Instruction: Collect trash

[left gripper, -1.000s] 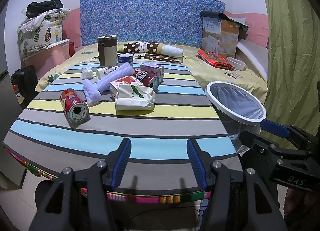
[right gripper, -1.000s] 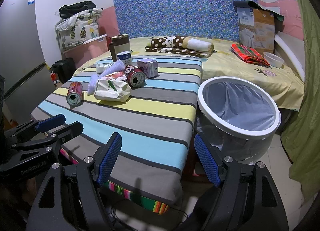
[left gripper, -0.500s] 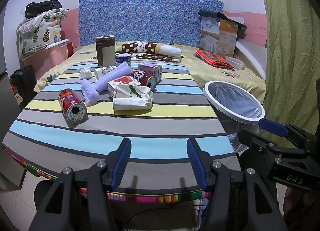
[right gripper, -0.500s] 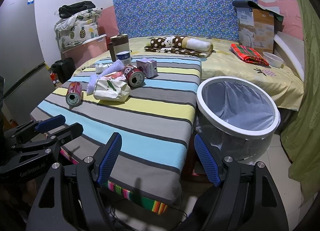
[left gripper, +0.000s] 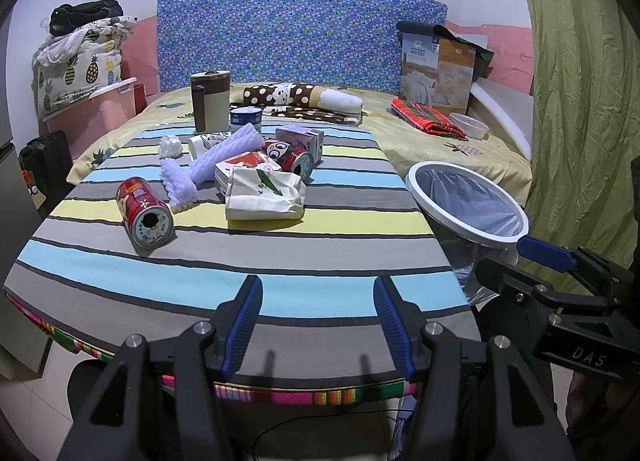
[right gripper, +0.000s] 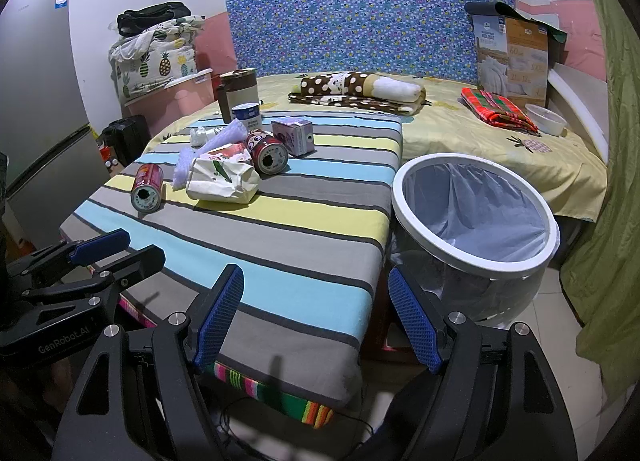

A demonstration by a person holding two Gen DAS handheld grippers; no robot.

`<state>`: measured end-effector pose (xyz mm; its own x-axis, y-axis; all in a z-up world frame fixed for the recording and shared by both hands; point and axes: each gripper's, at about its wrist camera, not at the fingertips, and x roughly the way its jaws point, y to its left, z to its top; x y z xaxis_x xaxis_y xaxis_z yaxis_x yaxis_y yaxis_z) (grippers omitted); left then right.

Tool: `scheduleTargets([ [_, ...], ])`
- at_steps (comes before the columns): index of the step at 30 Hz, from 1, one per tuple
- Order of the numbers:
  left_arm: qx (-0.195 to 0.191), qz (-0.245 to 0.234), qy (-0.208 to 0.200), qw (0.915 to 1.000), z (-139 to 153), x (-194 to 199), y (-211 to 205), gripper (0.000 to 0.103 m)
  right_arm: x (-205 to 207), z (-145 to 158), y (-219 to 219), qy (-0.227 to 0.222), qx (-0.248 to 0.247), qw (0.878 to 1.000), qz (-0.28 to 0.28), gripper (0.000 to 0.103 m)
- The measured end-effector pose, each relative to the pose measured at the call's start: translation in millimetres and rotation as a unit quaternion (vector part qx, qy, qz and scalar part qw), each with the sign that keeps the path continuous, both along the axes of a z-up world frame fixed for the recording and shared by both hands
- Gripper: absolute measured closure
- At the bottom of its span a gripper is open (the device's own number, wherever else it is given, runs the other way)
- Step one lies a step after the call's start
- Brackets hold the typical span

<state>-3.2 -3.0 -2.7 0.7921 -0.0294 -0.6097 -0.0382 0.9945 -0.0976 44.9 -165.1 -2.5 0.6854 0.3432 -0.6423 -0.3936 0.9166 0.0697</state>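
Trash lies on the striped table: a red can on its side at the left, a white paper bag, purple foam wrap, a second red can, a purple carton and a crumpled white wad. A white-rimmed bin with a liner stands right of the table. My left gripper is open and empty above the table's near edge. My right gripper is open and empty at the table's near right corner, beside the bin.
A brown and cream jug and a blue tin stand at the table's far end. A bed with a rolled blanket, red cloth and a box lies behind. A green curtain hangs at the right. A fridge stands at the left.
Both grippers stay open and empty. The left view has shifted very slightly; the table objects have not moved.
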Motion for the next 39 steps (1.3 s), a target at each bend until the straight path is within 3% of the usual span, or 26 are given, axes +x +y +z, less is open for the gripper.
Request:
scheduleTargets([
  [39, -0.004, -0.009, 0.007, 0.9999, -1.8, 3.6, -0.6, 0.043, 0.7, -1.1, 0.0, 0.0, -0.003, 1.0, 0.0, 0.027],
])
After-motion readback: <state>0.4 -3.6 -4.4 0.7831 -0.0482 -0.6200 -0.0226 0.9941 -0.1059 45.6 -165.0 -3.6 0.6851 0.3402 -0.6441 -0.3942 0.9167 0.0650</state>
